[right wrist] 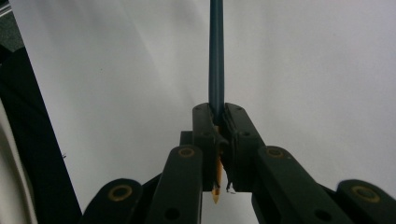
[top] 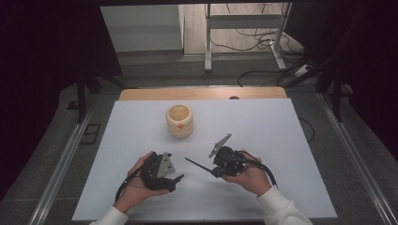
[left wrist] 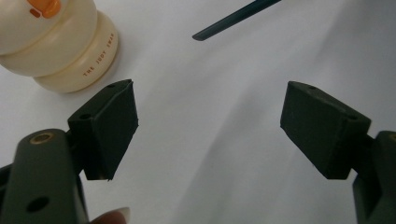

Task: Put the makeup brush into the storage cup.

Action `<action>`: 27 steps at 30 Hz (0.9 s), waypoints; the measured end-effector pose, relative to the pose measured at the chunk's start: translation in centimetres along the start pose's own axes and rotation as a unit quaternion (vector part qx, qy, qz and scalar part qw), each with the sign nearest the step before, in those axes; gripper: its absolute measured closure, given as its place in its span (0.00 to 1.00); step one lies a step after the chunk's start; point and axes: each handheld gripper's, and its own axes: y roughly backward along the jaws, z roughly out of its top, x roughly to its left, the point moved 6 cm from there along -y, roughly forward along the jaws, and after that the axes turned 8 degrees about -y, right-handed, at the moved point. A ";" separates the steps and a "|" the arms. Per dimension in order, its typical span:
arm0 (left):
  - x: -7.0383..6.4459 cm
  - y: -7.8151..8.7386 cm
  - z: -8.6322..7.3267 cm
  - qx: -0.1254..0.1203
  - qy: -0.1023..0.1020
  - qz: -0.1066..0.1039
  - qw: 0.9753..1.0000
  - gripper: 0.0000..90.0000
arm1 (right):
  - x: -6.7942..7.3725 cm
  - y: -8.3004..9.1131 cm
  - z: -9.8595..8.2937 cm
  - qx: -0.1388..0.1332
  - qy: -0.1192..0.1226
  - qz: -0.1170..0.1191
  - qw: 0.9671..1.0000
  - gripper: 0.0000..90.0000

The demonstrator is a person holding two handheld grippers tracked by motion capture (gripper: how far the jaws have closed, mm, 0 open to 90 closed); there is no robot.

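Cream jar (left wrist: 60, 46), "THE JUDY SWAN" lettering

We see a slim dark blue pencil (right wrist: 216, 51) clamped near its sharpened end, shaft jutting out above the table (top: 263, 131).

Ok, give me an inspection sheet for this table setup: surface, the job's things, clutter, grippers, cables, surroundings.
Surface: white sheet over a wooden table, with its far wooden edge bare.
Job's things: dark pencil, clamped with its sharpened tip toward the camera; cream pot with an orange mark, standing open at the far middle.
Clutter: nothing seen.
Grippers: left gripper jaws wide apart, nothing between them; right gripper jaws closed on the pencil.
Cables: one black cable trails from each gripper; loose cables lie on the floor beyond the table.
Surroundings: metal frame legs behind the table, dark curtains at both sides.
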 end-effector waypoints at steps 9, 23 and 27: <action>0.0 -0.4 0.7 -0.004 -0.010 0.003 1.000 0.22 | 0.2 -0.1 0.0 0.002 -0.001 0.002 1.000 0.94; -0.1 -1.5 1.7 -0.002 -0.032 0.001 0.999 0.26 | 0.6 -0.3 0.2 0.003 0.010 0.014 1.000 0.94; -0.2 -1.8 2.1 -0.005 -0.036 -0.001 0.999 0.27 | 0.7 -0.4 0.3 0.004 0.012 0.017 1.000 0.94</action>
